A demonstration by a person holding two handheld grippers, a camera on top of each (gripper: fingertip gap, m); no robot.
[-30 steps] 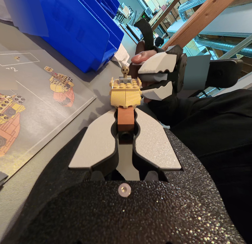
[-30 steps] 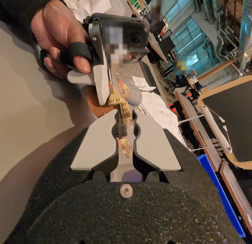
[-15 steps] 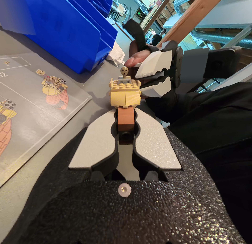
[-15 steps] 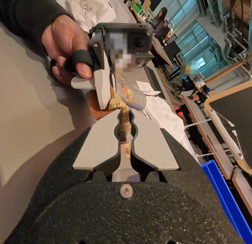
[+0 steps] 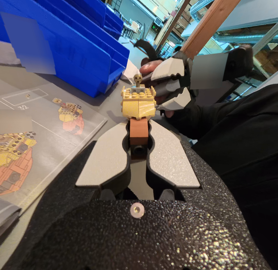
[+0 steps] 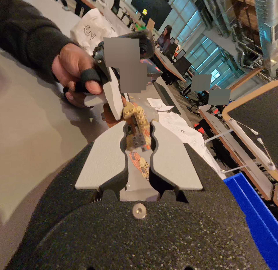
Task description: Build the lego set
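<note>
Left hand-held gripper (image 5: 138, 127) clenched on half-built tan-brown model (image 5: 138, 107), frame centre — right hand-held gripper (image 5: 159, 94) apparently released; upper bricks left.

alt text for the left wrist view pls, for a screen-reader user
The left tool is shut on the brown base of a tan lego model, held upright over a grey table. The right tool, open, sits just right of the model's top. An instruction booklet lies left, blue bins behind it.
</note>
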